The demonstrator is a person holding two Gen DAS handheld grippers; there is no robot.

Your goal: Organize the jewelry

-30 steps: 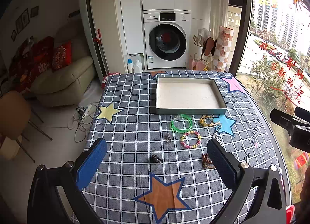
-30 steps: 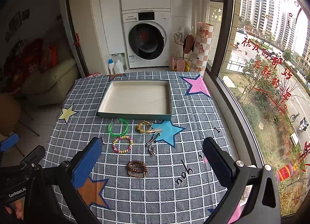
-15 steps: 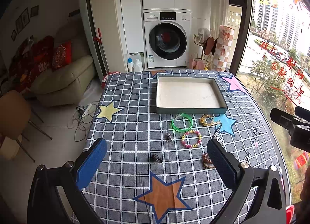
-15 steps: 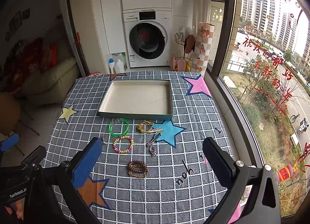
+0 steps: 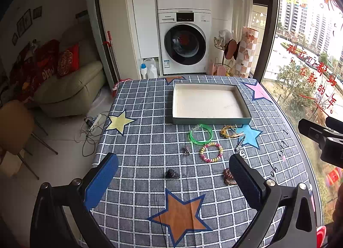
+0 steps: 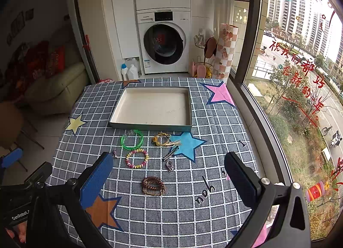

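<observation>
An empty shallow tray [image 5: 244, 106] [image 6: 188, 106] sits at the far middle of the checked tablecloth. In front of it lie a green bangle [image 5: 201, 134] [image 6: 132, 139], a gold bracelet [image 5: 230, 131] [image 6: 161, 139], a pastel bead bracelet [image 5: 211, 152] [image 6: 137, 158], a brown bead bracelet [image 5: 229, 176] [image 6: 153, 185], a silver clip [image 6: 170, 153], a silver pendant [image 6: 169, 165], a small silver charm [image 5: 186, 149] and a dark hair clip [image 5: 172, 174]. My left gripper [image 5: 173, 179] is open above the near table. My right gripper [image 6: 168, 180] is open, over the brown bracelet.
A washer and dryer stack [image 5: 184, 42] stands beyond the table. A sofa [image 5: 70, 85] and a chair [image 5: 15, 128] are at the left, a large window [image 6: 300, 76] at the right. A person's fingers [image 6: 15, 233] show at the lower left of the right wrist view.
The right gripper has drifted slightly left, so the table scene shifts right in its view. The left gripper and the jewelry stay put.
</observation>
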